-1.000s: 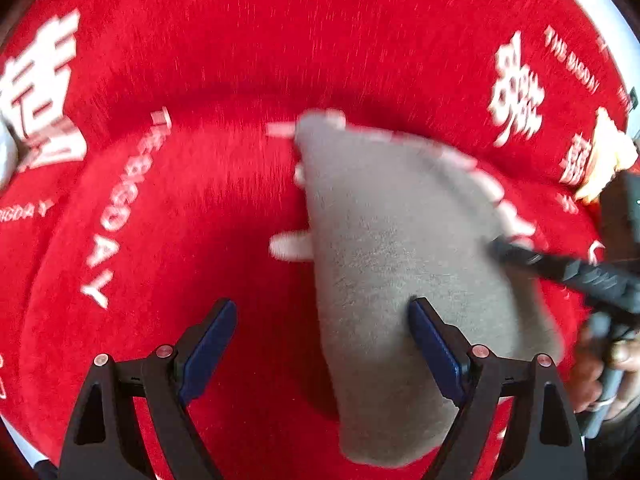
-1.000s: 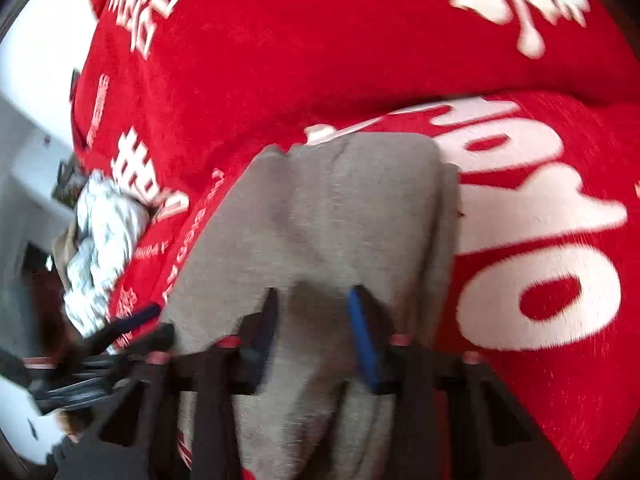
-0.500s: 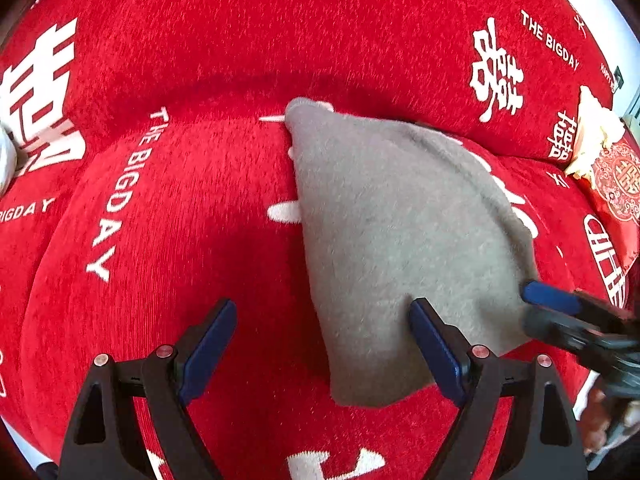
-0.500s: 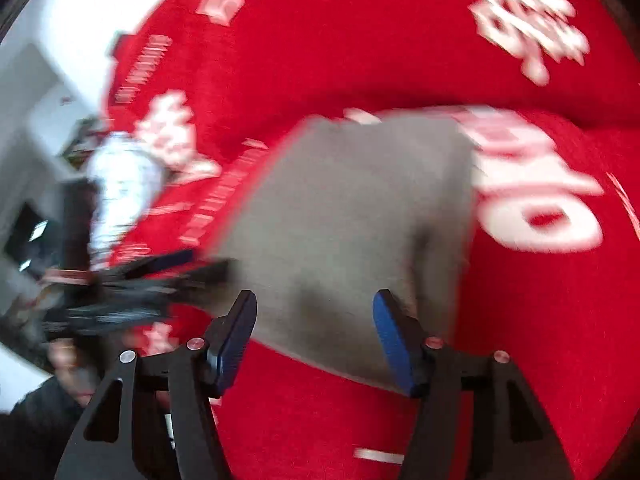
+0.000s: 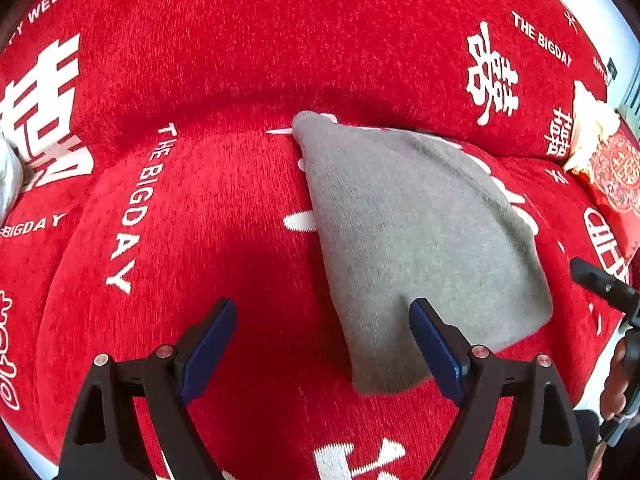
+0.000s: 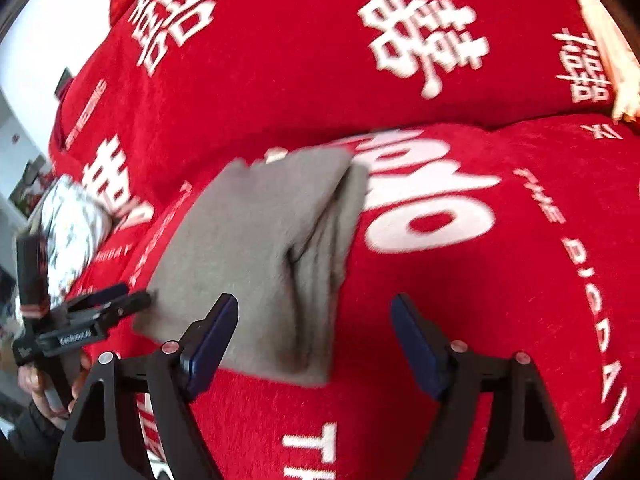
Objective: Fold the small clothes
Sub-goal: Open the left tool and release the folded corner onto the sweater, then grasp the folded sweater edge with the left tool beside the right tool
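— Left wrist view: what lies ahead?
— Folded grey garment [image 5: 416, 240], flat on the red sofa cover [image 5: 200, 220], just right of centre. Left gripper [image 5: 320, 340] spread wide, pinching nothing, right pad [image 5: 436, 344] over the cloth's near edge.
— Right wrist view?
— Same grey garment [image 6: 272, 248], creased along its right side. Right gripper [image 6: 316, 336] likewise spread, nothing between. Left gripper [image 6: 116, 300] beside the cloth's left corner.

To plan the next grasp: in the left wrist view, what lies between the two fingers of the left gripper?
In the left wrist view, the open left gripper frames mostly bare red cover; the folded grey garment enters only beside the right-hand finger.
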The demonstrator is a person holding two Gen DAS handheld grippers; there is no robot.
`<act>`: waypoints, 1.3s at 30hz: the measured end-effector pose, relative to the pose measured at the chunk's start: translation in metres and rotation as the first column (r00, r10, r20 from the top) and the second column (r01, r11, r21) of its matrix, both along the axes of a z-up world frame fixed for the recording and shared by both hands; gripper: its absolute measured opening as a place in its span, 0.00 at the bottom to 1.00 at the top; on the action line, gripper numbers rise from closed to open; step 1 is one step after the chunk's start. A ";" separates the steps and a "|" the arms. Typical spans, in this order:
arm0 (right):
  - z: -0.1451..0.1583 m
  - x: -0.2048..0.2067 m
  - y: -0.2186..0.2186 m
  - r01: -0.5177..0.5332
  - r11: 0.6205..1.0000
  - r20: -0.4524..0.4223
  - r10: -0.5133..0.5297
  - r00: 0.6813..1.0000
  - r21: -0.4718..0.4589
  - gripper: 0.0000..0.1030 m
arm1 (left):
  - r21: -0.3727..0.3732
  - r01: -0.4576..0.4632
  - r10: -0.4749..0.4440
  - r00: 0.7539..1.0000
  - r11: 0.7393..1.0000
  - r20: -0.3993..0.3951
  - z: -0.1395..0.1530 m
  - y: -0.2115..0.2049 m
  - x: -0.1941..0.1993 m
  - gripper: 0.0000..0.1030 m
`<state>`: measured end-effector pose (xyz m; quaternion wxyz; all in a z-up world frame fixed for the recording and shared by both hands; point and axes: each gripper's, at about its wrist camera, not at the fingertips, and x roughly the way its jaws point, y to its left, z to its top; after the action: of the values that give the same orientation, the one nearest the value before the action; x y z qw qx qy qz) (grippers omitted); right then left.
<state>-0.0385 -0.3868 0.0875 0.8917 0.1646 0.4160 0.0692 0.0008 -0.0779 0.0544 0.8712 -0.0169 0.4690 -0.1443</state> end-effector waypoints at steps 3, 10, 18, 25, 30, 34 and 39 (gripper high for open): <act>0.000 0.018 -0.013 0.041 0.998 -0.018 -0.040 0.999 0.042 0.81 | -0.091 0.000 -0.006 0.998 0.996 -0.066 -0.001 0.005 0.024 0.86; -0.032 0.092 -0.016 0.065 0.965 -0.137 -0.031 0.990 0.255 0.81 | -0.247 0.006 -0.081 0.952 0.969 -0.295 -0.029 -0.021 0.094 0.86; -0.065 0.141 0.004 0.021 0.945 -0.195 0.046 0.980 0.328 0.40 | -0.283 0.027 -0.117 0.945 0.959 -0.305 -0.040 -0.047 0.113 0.64; -0.034 0.126 0.030 -0.054 0.982 -0.104 0.074 0.992 0.184 0.36 | -0.214 0.085 -0.126 0.974 0.973 -0.188 -0.017 -0.057 0.095 0.47; -0.011 0.109 0.050 -0.086 0.991 -0.064 0.093 0.994 0.103 0.36 | -0.176 0.100 -0.127 0.981 0.979 -0.144 -0.008 -0.054 0.077 0.47; -0.006 0.097 0.065 -0.105 0.992 -0.059 0.109 0.992 0.075 0.36 | -0.183 0.089 -0.115 0.984 0.979 -0.139 -0.006 -0.040 0.063 0.47; -0.002 0.080 0.081 -0.123 0.990 -0.053 0.126 0.991 0.065 0.36 | -0.165 0.079 -0.099 0.988 0.983 -0.122 -0.002 -0.024 0.043 0.47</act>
<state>0.0416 -0.3054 0.0857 0.8679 0.1674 0.4485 0.1328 0.0437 -0.1018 0.0524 0.8275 -0.0749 0.5116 -0.2189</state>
